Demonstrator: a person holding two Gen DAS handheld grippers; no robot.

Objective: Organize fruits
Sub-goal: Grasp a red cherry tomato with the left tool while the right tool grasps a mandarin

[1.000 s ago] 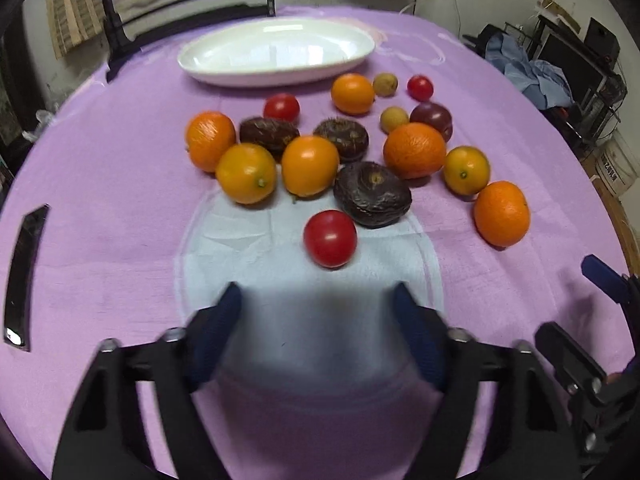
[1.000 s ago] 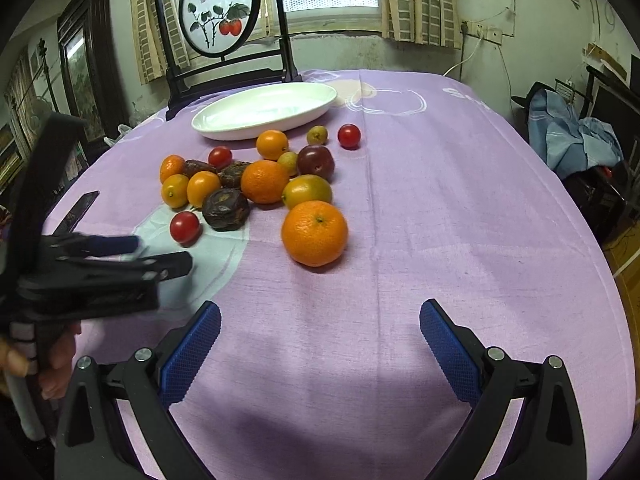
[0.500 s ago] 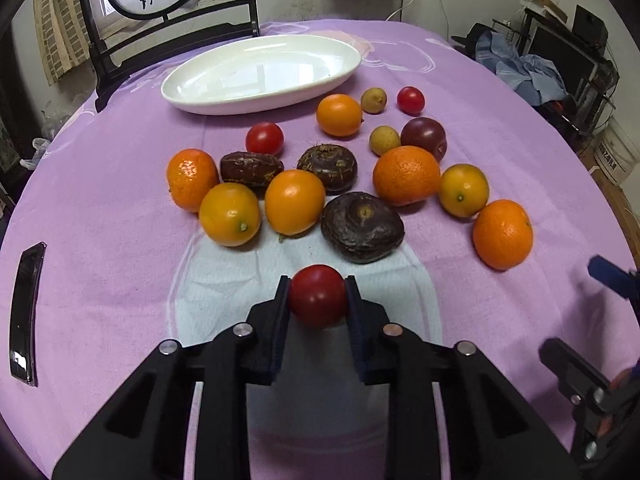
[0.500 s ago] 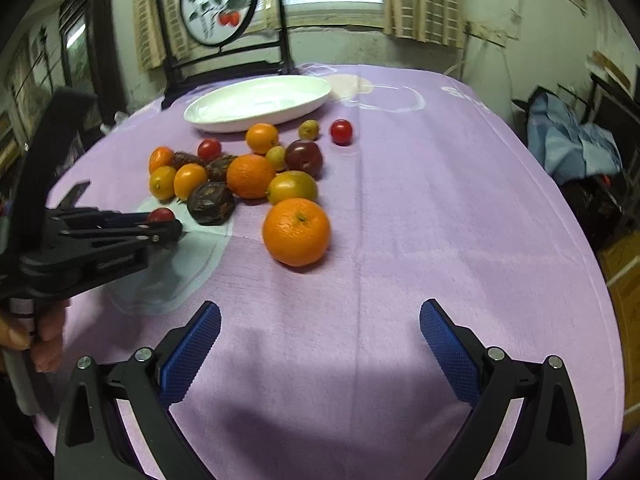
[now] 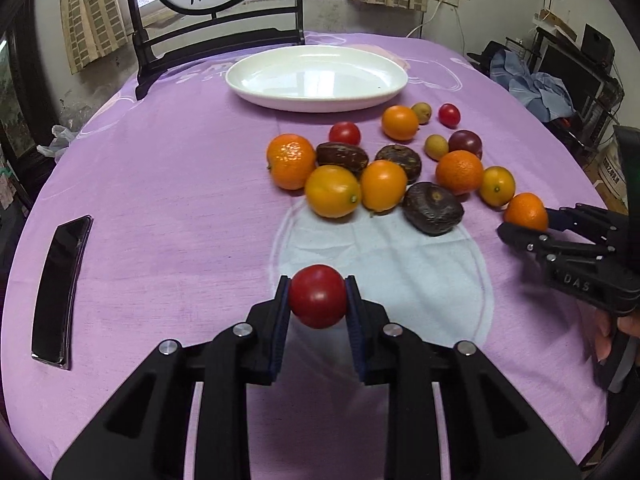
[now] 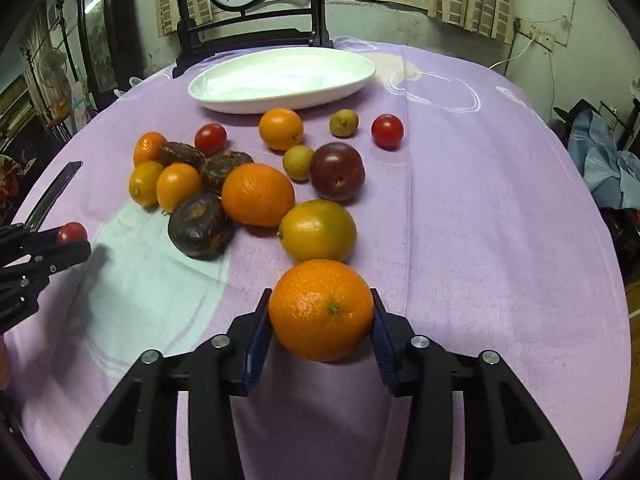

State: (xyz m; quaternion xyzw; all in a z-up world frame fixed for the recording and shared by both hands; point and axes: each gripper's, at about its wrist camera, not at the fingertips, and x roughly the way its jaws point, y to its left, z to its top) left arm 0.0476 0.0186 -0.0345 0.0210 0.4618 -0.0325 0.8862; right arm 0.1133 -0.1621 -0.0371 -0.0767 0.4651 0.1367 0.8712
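My left gripper is shut on a red tomato and holds it above the purple tablecloth; the tomato also shows in the right wrist view. My right gripper is shut on a large orange, seen at the right in the left wrist view. Several oranges, dark passion fruits, tomatoes and small yellow fruits lie in a cluster beyond both grippers. An empty white oval plate sits at the far side of the table.
A black phone lies near the table's left edge. A dark wooden chair with a round painted panel stands behind the plate. Clothes and boxes lie off the table at the right.
My left gripper has lifted the red tomato and drawn back from the cluster. My right gripper moved forward and closed on the large orange.
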